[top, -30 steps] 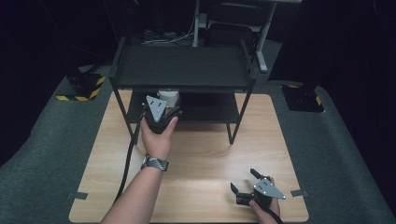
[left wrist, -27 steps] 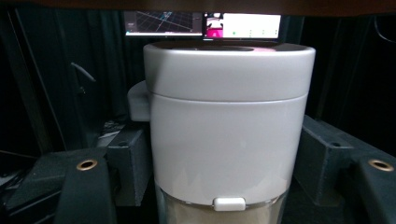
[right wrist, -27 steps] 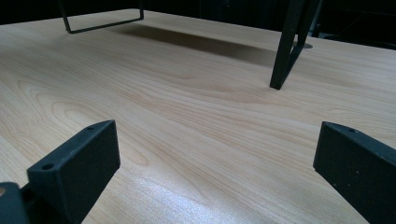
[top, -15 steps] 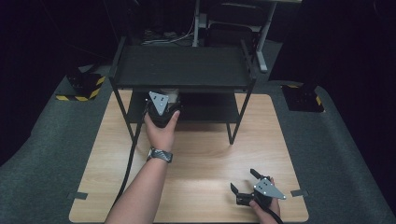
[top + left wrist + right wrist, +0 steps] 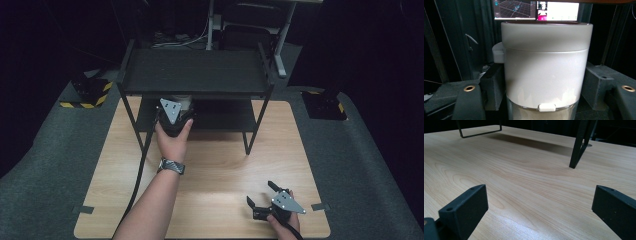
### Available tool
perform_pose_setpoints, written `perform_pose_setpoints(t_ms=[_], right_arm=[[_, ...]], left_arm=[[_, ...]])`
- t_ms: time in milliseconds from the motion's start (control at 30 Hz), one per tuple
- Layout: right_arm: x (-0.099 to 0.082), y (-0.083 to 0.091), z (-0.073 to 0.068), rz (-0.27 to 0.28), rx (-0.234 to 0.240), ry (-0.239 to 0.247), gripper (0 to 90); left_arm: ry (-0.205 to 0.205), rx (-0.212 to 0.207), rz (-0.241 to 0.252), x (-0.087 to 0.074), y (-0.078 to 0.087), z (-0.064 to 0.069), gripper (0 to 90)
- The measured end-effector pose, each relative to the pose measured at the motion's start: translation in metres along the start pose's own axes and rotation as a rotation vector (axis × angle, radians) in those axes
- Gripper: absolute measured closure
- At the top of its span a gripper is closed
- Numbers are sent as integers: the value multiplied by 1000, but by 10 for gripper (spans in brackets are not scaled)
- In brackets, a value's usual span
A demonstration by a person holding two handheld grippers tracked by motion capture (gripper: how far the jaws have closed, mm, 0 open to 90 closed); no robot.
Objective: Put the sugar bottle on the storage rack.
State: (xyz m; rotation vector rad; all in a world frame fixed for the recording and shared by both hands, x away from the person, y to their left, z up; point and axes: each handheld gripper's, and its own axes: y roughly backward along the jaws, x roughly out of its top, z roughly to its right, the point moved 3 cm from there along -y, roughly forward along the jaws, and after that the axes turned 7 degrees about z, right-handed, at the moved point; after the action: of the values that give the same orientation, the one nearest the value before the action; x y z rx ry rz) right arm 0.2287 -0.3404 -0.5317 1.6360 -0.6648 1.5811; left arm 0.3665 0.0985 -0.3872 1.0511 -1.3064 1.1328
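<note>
Since a second ago my left hand-held gripper (image 5: 174,116) has pushed forward, carrying the white canister (image 5: 546,67) in under the top tier of the black rack (image 5: 195,75); both jaws are clamped on its sides just below the lid, and it now sits at the lower shelf's front edge. Clearance looks tight, so I judge the lid could catch the top shelf and tilt the canister if I lift. My right hand-held gripper (image 5: 264,197) rests near the front right of the wooden surface (image 5: 220,165), jaws spread wide and empty, with a rack leg (image 5: 580,143) ahead of it
</note>
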Motion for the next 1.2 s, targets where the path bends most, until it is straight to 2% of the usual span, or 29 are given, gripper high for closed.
perform_pose_setpoints(t_ms=[67,100,200,233,300,433,500,600,700,867,1200], right_arm=[[0,0,0,0,0,0,0],[0,0,0,0,0,0,0],[0,0,0,0,0,0,0],[0,0,0,0,1,0,0],[0,0,0,-1,1,3,0],[0,0,0,-1,1,4,0],[0,0,0,-1,1,5,0],[0,0,0,-1,1,4,0],[0,0,0,-1,1,4,0],[0,0,0,-1,1,4,0],[0,0,-1,-3,0,12,0]], left_arm=[[-1,3,-1,0,0,0,224],[4,9,-1,0,1,1,224],[7,25,12,-3,5,2,73],[10,16,14,-4,6,1,33],[1,1,25,-6,10,-1,17],[13,-8,35,-8,16,-6,6],[-3,-11,40,-8,20,-7,6],[-13,-49,56,-8,28,-13,6],[-5,-75,77,-8,40,-18,5],[-3,-102,82,-8,54,-23,6],[-14,-128,116,-30,96,-38,5]])
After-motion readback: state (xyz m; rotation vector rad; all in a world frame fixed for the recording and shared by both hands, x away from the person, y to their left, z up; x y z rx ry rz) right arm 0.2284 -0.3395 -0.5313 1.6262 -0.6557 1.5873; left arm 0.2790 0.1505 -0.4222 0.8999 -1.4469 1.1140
